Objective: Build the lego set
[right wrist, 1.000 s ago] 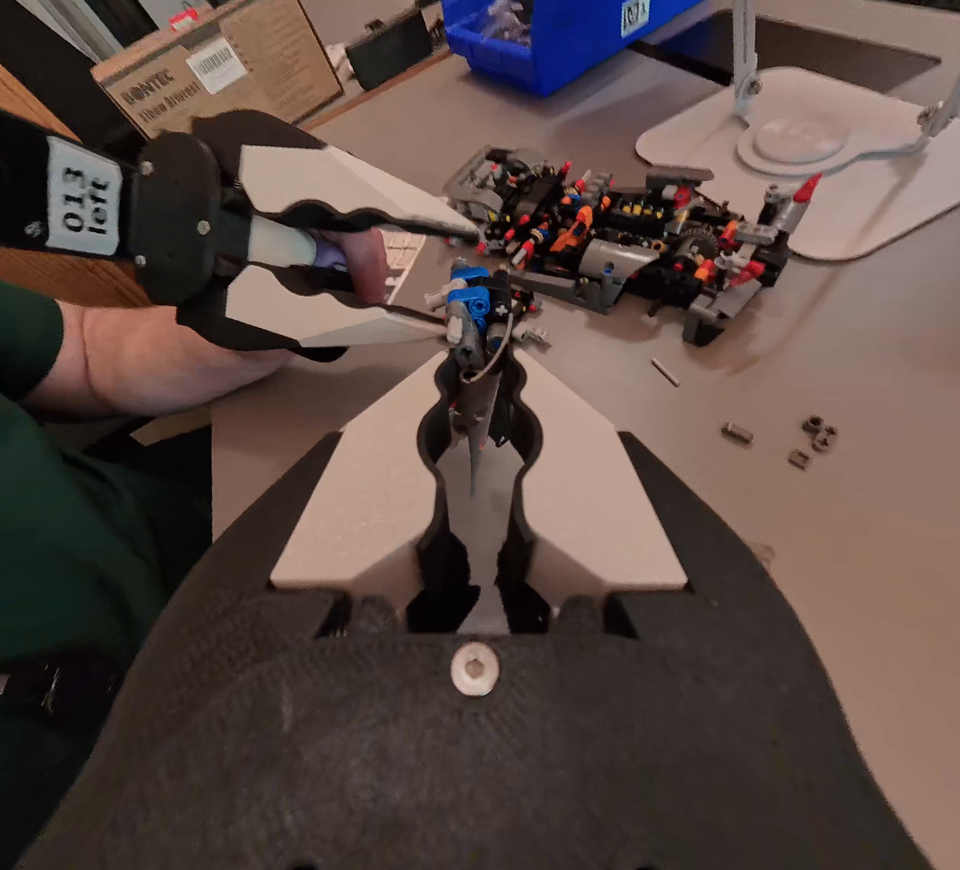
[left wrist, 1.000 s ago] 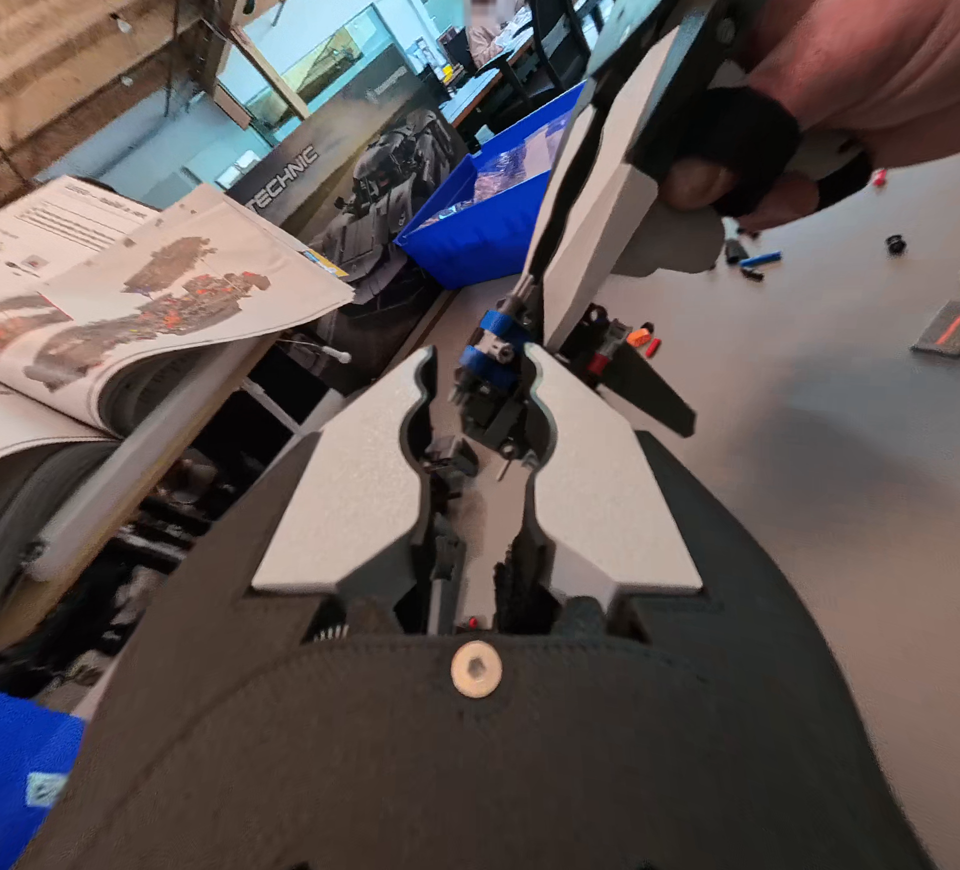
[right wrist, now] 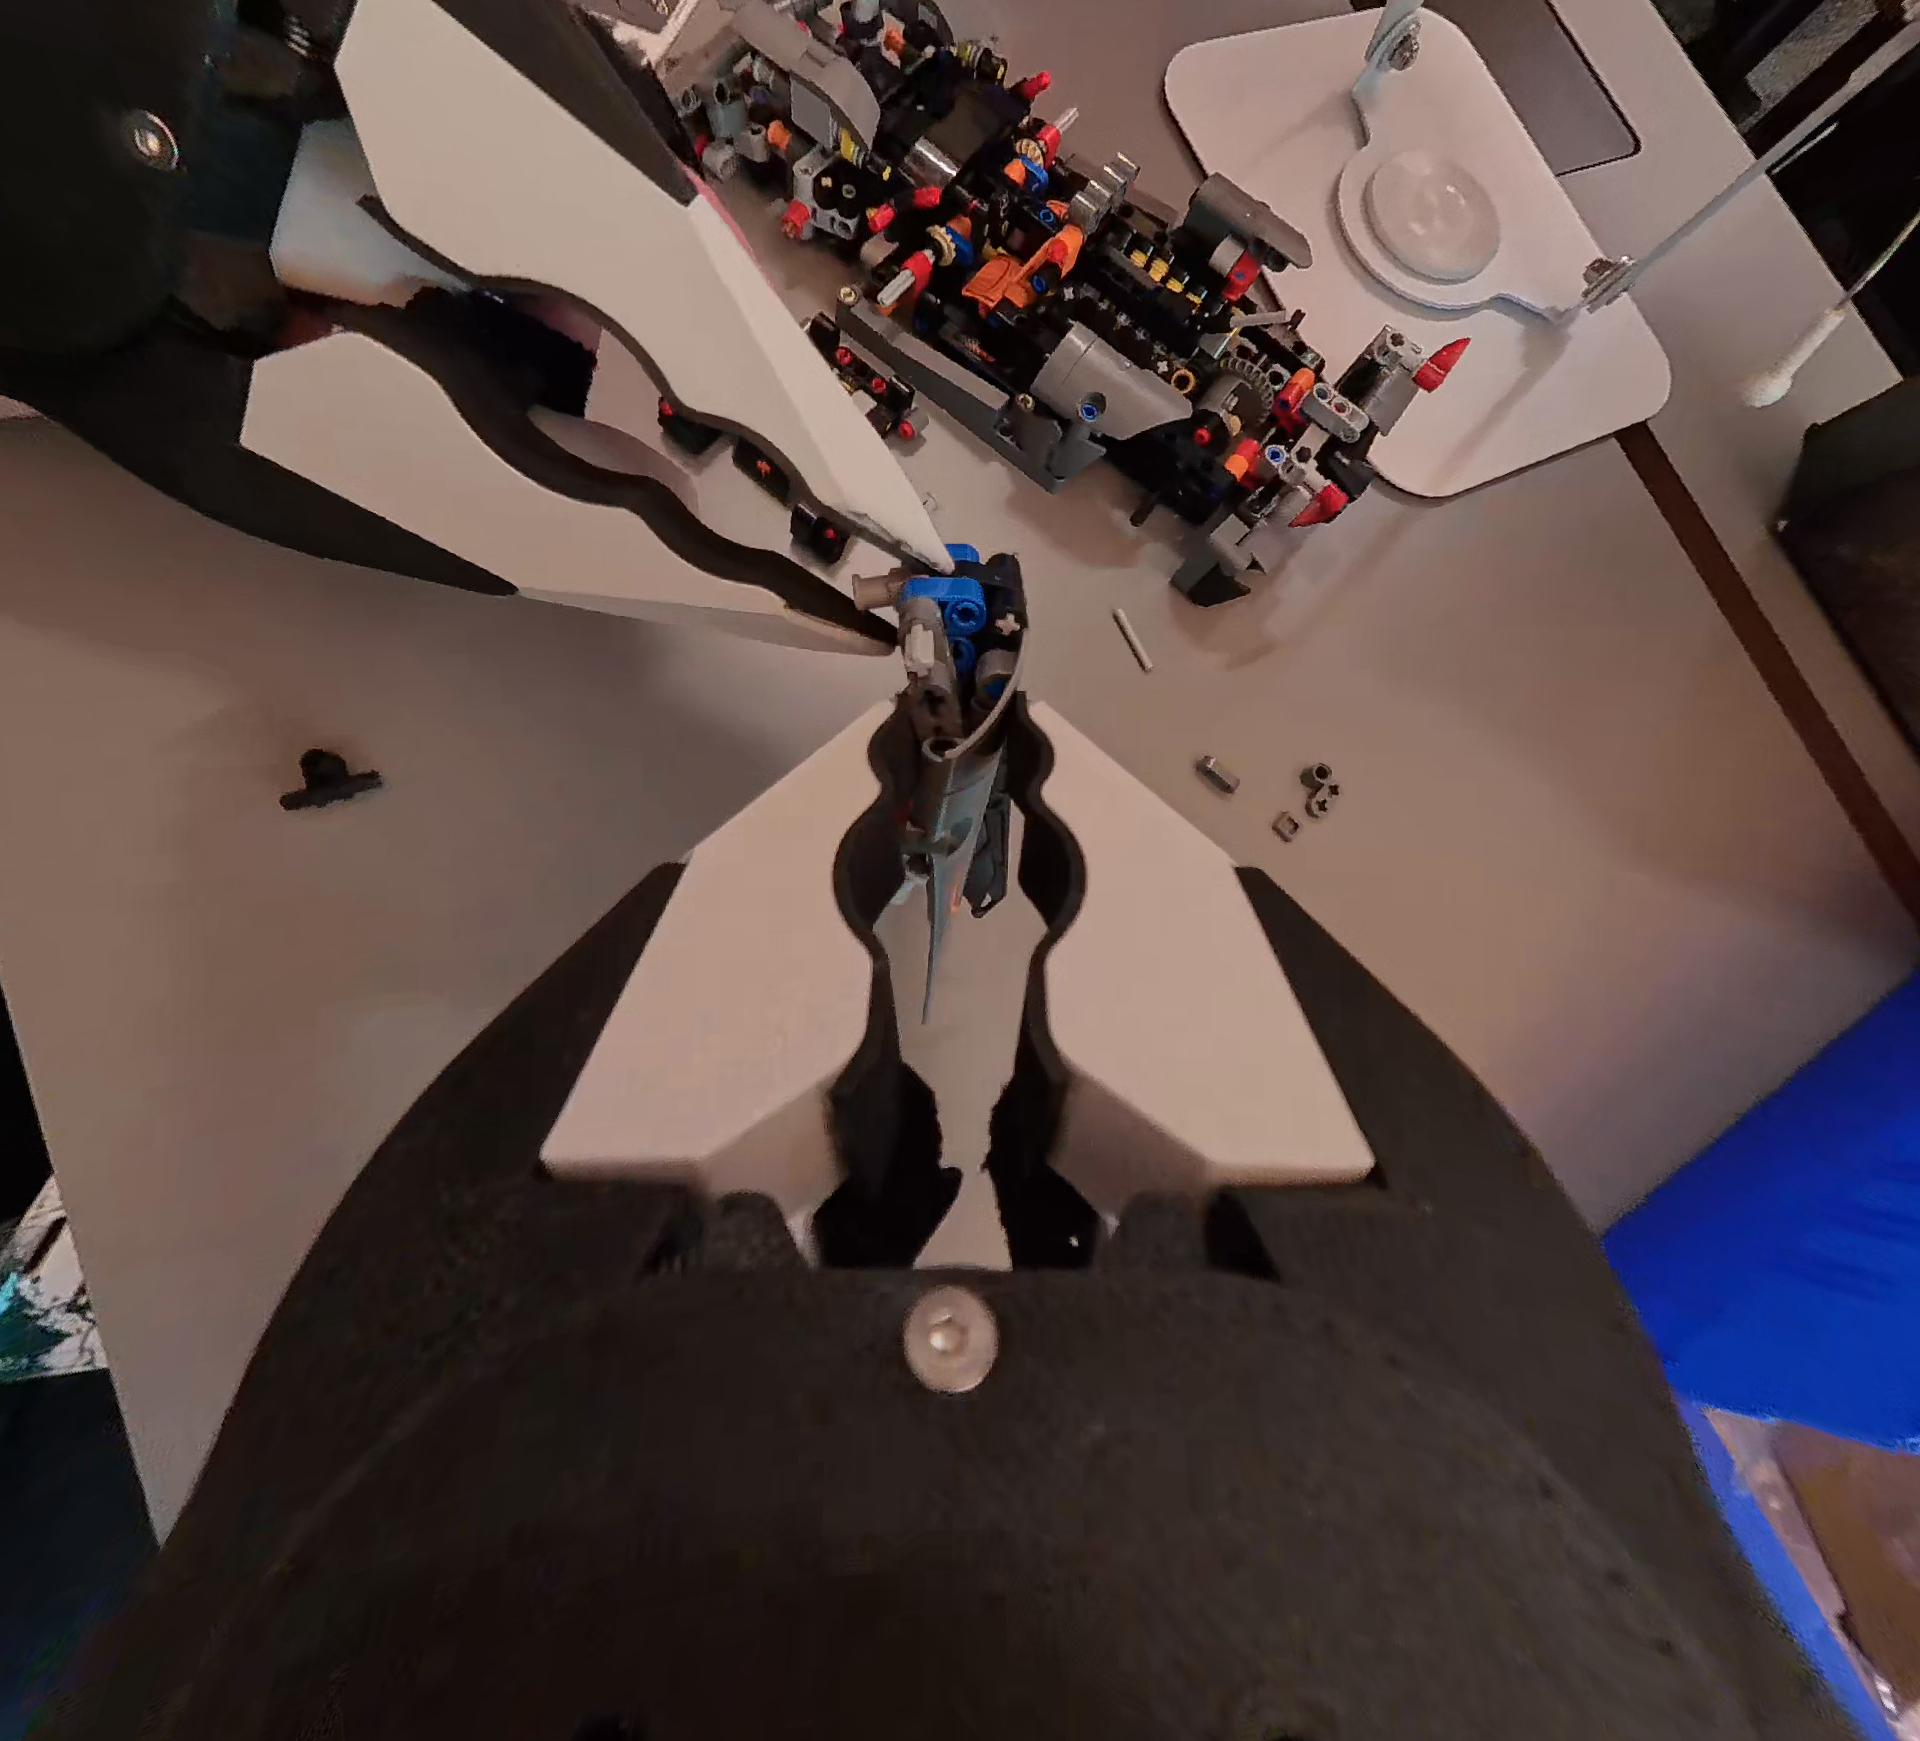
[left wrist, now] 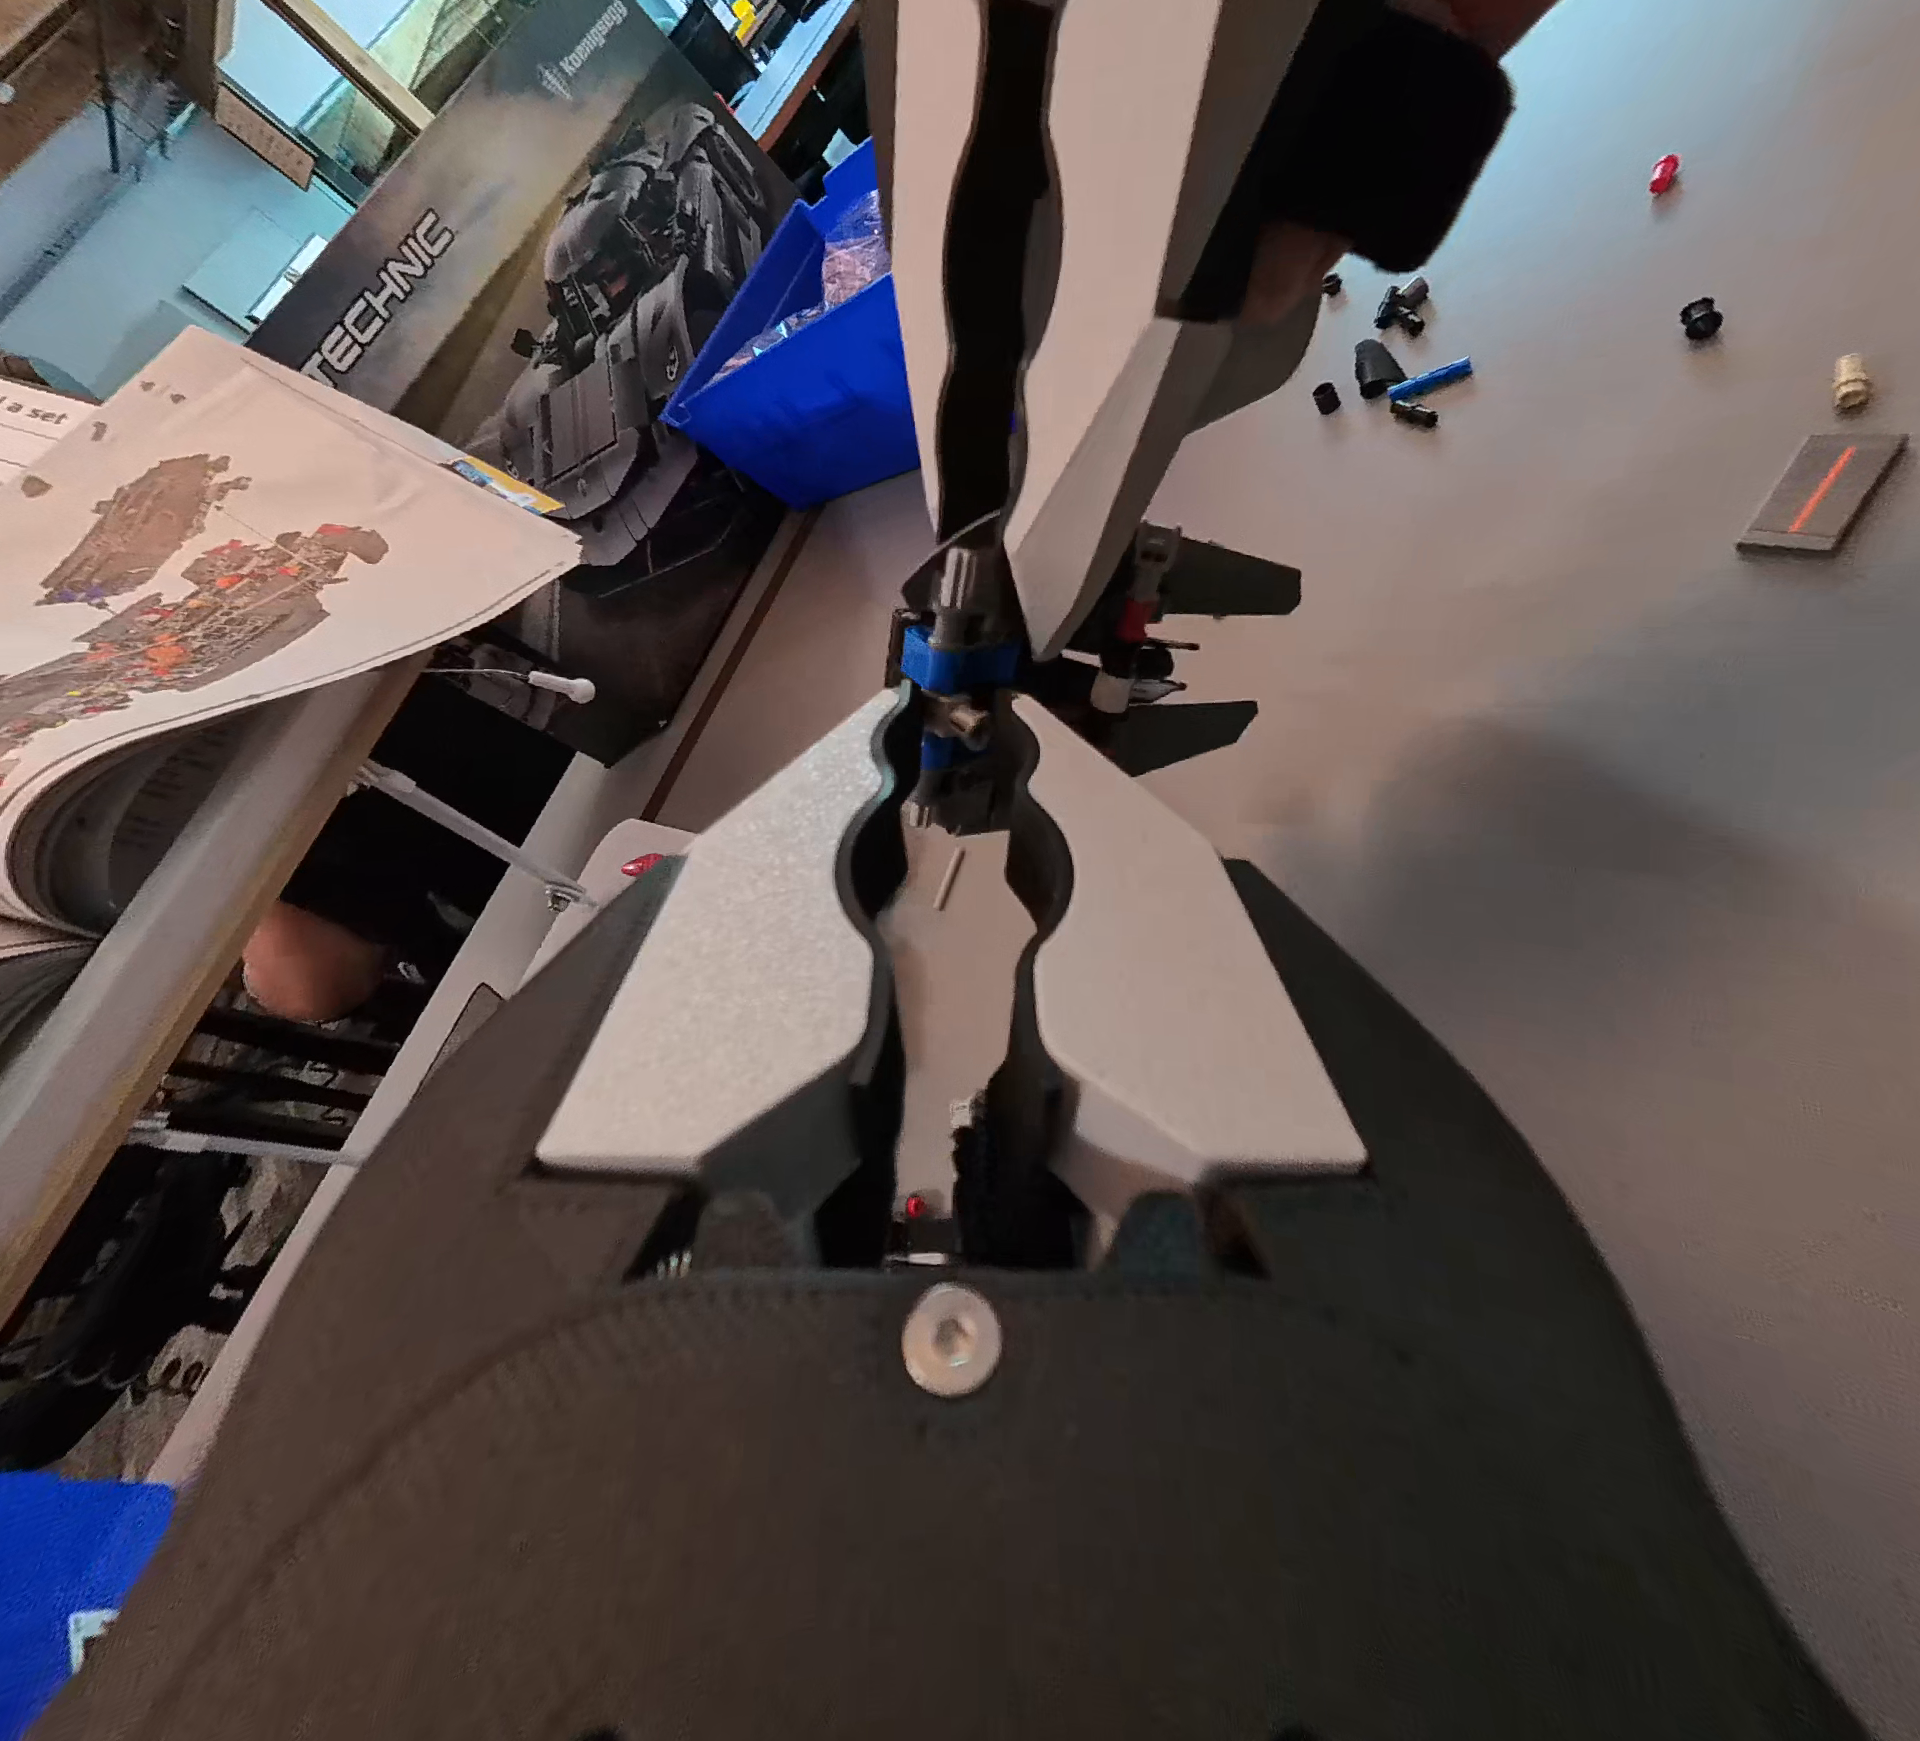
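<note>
A small lego sub-assembly with blue connectors, grey pins and dark panels [left wrist: 951, 663] hangs above the grey table between both grippers. My left gripper [left wrist: 958, 715] is shut on its blue end. My right gripper [right wrist: 958, 715] is shut on the sub-assembly [right wrist: 961, 616], whose thin pointed panel runs back between the fingers. In the left wrist view the right gripper [left wrist: 992, 590] comes down from above. In the right wrist view the left gripper [right wrist: 920, 595] comes in from the upper left. The large, partly built car chassis [right wrist: 1039, 289] lies on the table behind.
An open instruction booklet [left wrist: 208, 569], the set's box [left wrist: 582, 320] and a blue bin [left wrist: 810, 403] stand at the left. Loose small parts [left wrist: 1392, 372] and a dark tile [left wrist: 1823, 496] lie on the table. A white stand base [right wrist: 1434, 237], a grey axle [right wrist: 1132, 640] and a black piece [right wrist: 327, 779] are nearby. The grippers are tip to tip, or close to it. The grey axle [right wrist: 1132, 640] is about equally far from each gripper, around 15 centimetres. The left camera catches it too, in the left wrist view [left wrist: 951, 875].
Both grippers have turned while holding the sub-assembly. The right gripper now points steeply down at the table and comes from straight above in the left wrist view. Both grips are unchanged.
</note>
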`<state>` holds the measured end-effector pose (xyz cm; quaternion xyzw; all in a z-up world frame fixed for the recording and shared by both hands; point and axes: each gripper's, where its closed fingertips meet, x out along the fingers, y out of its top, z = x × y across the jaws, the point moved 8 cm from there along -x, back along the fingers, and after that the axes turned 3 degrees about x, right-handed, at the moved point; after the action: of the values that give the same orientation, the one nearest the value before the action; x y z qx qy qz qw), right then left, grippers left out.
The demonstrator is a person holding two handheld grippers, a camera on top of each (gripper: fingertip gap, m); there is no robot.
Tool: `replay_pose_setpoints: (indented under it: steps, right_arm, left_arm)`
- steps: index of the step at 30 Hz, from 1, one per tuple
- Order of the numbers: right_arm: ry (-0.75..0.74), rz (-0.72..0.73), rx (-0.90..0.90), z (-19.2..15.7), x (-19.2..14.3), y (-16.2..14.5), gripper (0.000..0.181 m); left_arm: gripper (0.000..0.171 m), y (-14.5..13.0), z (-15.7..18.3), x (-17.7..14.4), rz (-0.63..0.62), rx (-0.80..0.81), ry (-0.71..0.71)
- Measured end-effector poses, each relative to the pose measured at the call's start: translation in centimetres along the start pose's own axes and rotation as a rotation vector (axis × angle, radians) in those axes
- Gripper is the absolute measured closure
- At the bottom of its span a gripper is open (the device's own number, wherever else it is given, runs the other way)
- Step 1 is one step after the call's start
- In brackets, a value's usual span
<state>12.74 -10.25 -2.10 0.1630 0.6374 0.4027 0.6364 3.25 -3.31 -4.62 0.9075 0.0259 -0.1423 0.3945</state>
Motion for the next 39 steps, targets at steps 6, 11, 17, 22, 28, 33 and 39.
replay_pose_setpoints:
  steps: [6, 11, 17, 22, 28, 33, 39]
  right_arm:
    - [-0.036, -0.049, -0.085, -0.2, 0.0, 0.2, 0.167]
    - [-0.075, 0.016, -0.091, -0.3, -0.1, 0.9, 0.163]
    - [-0.059, 0.121, 0.016, -0.1, -1.3, 0.7, 0.153]
    - [0.022, 0.178, 0.200, -0.1, -1.2, -1.0, 0.152]
    - [0.078, 0.318, 0.450, -0.1, -2.6, -2.4, 0.151]
    - [0.251, 0.338, 0.567, -1.5, -1.1, -3.8, 0.149]
    - [0.201, 0.342, 0.540, -2.2, 0.0, -3.6, 0.176]
  left_arm:
    - [0.160, -0.2, 0.0, 0.1, 0.003, -0.016, -0.023]
    - [0.161, -0.5, -0.6, 0.0, 0.016, -0.092, -0.003]
    - [0.167, -1.2, -1.8, -0.3, 0.086, -0.254, 0.007]
    - [0.167, -1.2, -1.6, -0.1, 0.112, -0.286, -0.019]
    - [0.168, -1.2, -2.0, -0.4, 0.111, -0.264, 0.043]
    - [0.168, -0.6, -1.9, -0.7, 0.125, -0.221, 0.078]
    - [0.167, 0.2, -1.6, -1.2, 0.149, -0.154, 0.119]
